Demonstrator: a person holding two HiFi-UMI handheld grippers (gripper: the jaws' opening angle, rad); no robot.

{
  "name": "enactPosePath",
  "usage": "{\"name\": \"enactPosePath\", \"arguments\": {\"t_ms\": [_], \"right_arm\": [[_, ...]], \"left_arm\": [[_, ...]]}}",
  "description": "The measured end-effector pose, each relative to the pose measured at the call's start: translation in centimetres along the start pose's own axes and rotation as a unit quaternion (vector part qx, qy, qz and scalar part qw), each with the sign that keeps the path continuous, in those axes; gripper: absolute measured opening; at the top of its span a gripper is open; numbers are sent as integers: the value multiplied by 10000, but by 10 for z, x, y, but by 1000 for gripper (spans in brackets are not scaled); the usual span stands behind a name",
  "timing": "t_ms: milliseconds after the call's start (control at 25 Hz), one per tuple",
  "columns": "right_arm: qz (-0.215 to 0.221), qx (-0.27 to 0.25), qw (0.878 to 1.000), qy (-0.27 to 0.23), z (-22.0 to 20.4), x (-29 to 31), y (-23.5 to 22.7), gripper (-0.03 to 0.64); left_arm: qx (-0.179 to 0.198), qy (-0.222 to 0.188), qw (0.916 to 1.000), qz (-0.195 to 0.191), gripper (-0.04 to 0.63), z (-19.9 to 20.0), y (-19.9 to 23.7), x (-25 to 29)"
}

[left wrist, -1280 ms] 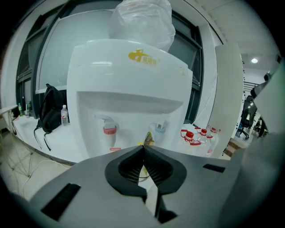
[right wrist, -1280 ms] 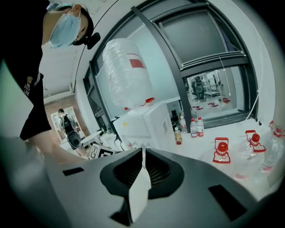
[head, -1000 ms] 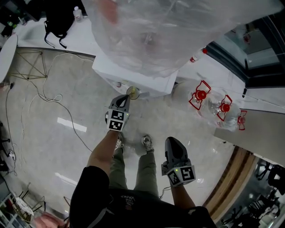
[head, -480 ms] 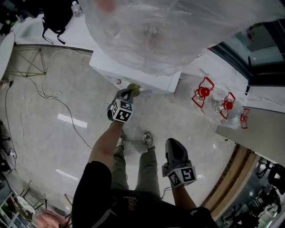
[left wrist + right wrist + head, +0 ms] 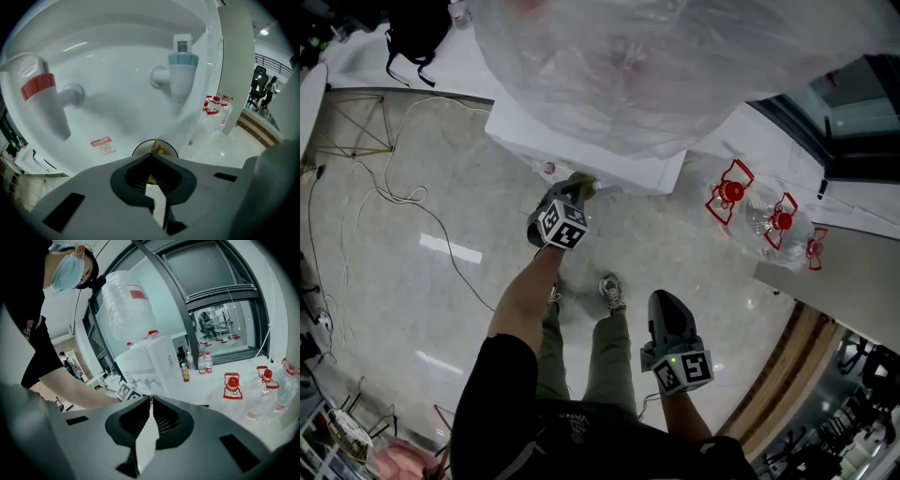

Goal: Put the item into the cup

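My left gripper point(image 5: 574, 189) is shut on the rim of a small paper cup point(image 5: 584, 181), held against the front of a white water dispenser point(image 5: 609, 161). In the left gripper view the cup point(image 5: 155, 146) shows just past the jaw tips, with a yellowish item point(image 5: 157, 148) sticking up in it. It hangs below and between the red tap point(image 5: 41, 90) and the blue tap point(image 5: 182, 71). My right gripper point(image 5: 663, 298) is shut and holds nothing, low beside the person's right leg.
A large clear water bottle point(image 5: 666, 66) tops the dispenser. Empty bottles with red handles point(image 5: 755, 214) lie on the floor to the right. Cables point(image 5: 394, 197) trail across the floor at left. A black bag point(image 5: 417, 33) sits far left.
My left gripper has carried the cup forward and a little right, in under the dispenser's front. The right gripper has stayed put.
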State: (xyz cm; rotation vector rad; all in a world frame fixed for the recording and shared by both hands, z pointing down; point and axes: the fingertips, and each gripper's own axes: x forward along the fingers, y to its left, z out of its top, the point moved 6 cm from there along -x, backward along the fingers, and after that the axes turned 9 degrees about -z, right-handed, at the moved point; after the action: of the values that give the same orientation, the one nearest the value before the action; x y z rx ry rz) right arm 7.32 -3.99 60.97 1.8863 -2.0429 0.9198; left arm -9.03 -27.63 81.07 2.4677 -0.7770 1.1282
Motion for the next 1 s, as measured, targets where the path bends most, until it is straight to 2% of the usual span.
{"name": "enactPosePath", "arguments": {"t_ms": [200, 400, 760, 1000], "right_arm": [[12, -26, 10000, 57, -4, 0, 0, 48], [7, -43, 10000, 77, -4, 0, 0, 48], [102, -143, 9998, 0, 7, 1, 9, 48], [219, -192, 9994, -171, 22, 2, 26, 48]], "left_arm": [[122, 167, 9998, 40, 18, -1, 2, 7], [111, 127, 9998, 48, 20, -3, 4, 8], [-87, -461, 9988, -141, 21, 8, -4, -15], [-280, -881, 9957, -95, 21, 19, -6, -49]]}}
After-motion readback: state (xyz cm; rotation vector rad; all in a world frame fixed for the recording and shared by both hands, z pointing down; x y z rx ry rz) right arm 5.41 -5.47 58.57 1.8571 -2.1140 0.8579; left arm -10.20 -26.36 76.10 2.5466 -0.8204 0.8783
